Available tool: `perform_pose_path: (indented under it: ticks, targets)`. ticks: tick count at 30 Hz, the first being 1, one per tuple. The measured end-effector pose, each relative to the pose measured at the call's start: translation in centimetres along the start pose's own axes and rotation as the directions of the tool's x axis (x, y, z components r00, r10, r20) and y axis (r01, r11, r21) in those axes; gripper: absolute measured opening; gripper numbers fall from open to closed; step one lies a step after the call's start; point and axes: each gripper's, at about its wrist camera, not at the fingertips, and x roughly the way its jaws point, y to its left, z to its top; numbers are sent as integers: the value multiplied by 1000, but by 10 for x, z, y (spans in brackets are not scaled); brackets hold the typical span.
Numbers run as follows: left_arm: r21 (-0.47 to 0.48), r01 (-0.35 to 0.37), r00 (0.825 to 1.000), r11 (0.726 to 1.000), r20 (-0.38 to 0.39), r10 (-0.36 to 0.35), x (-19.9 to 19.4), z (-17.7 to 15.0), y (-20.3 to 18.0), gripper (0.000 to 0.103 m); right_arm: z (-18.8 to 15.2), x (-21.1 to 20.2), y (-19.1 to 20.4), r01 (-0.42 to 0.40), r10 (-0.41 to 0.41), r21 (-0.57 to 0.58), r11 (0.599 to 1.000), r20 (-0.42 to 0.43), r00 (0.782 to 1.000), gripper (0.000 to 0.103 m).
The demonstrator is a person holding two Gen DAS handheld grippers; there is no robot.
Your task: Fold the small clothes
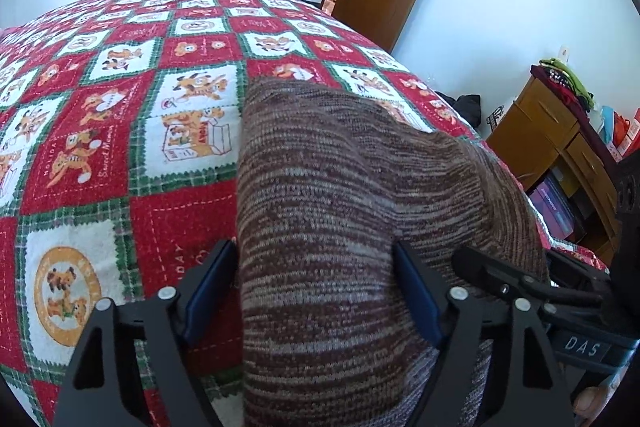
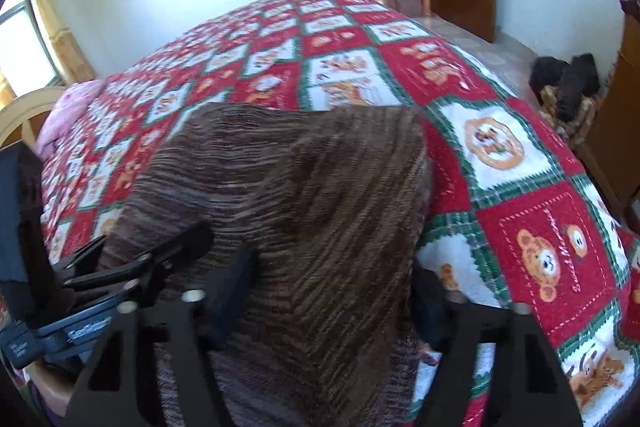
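Since my left gripper [image 1: 316, 291] and right gripper [image 2: 334, 293] both straddle the brown knit sweater [image 1: 340, 187] unclamped, I'd pinch evenly first.

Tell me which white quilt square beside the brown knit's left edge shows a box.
The white square touching the striped brown knit garment, showing cartoon dogs in an open box. The white square nearer the left gripper holds a round orange emblem.
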Motion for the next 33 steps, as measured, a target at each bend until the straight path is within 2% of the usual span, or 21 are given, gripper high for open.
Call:
perform_pose_path:
  ticks: [1,4,9,15,17,19,27,33]
  targets:
    - [-7,1,1000,1000,6,-1,-1,0,1,73,-1,-1,2,-1,1,-10,1000,5,1000,52]
    - [1,11,1000,1000,16,-11,-2,-1,-1,61,-3,-3,11,18,-17,-55,998,27,1000,44]
    - [9,12,1000,1000,22,-12,-3,-1,-4,52,-4,-3,24,78,-72,-116,990,60,996,40]
    - [-8,10,1000,1000,18,-10,-4,-1,-4,47,-4,-4,26,95,-88,-122,988,64,994,40]
    - [-30,10,1000,1000,7,-10,-9,-1,-5,38,-3,-5,29,100,-94,-120,988,58,994,38]
    - [-25,4,1000,1000,-4,-4,-16,0,-9,35,-3,-10,36,113,-106,-129,985,59,993,36]
    - [9,-70,997,998,39,70,-71,-3,-5,32,-6,-58,85,45,-28,-147,988,111,993,33]
    - [17,-81,995,997,52,80,-112,-12,5,32,-24,-81,103,-39,46,-69,997,96,994,33]
